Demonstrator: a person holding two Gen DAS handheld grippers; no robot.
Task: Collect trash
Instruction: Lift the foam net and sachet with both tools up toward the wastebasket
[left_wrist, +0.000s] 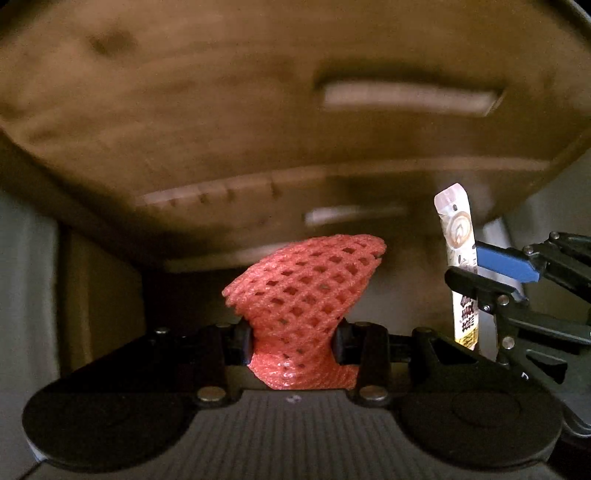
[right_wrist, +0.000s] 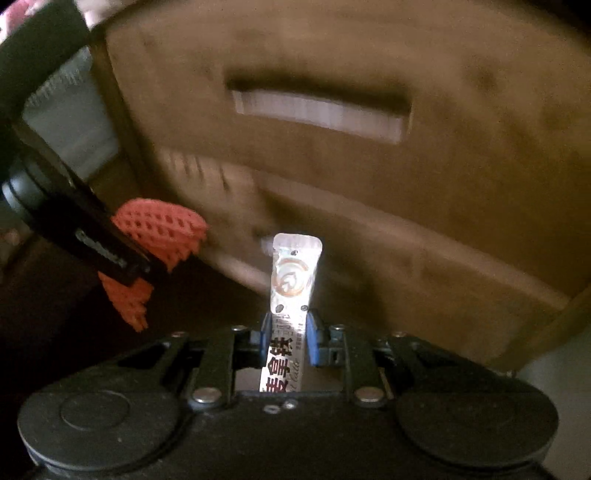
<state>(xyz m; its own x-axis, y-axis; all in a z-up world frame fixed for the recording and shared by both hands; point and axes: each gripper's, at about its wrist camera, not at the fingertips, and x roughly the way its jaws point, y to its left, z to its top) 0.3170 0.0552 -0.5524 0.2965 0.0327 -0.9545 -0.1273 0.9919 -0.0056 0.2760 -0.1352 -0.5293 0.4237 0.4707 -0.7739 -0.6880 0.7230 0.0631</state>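
Biggest thing in both views was the wooden box (left_wrist: 258, 92), some kind of crate with a slot handle (left_wrist: 406, 98) cut in its side, filling the whole background and smeared with motion blur, so I couldn't tell where its opening was or whether it was even the bin for this stuff. Next down in size, the red foam fruit net (left_wrist: 306, 295) was pinched at its waist by the left gripper (left_wrist: 293, 341), jaws closed down narrow on it, with the top flaring out above the pads and a bit hanging below. Smallest was the coffee stick sachet (right_wrist: 291, 295), standing upright in the right gripper (right_wrist: 290, 338), blue pads (right_wrist: 312, 341) squeezed in tight on its lower half. So 2 bits of trash were up in the air, 1 per hand, held near each other in front of the box. What I'd worry about: the net is springy, so on release it could puff back and snag on a pad instead of dropping. The sachet is slick and thin, and a quick swing could let it slide out early. With both grippers that near, they could also bump each other going for the same opening.
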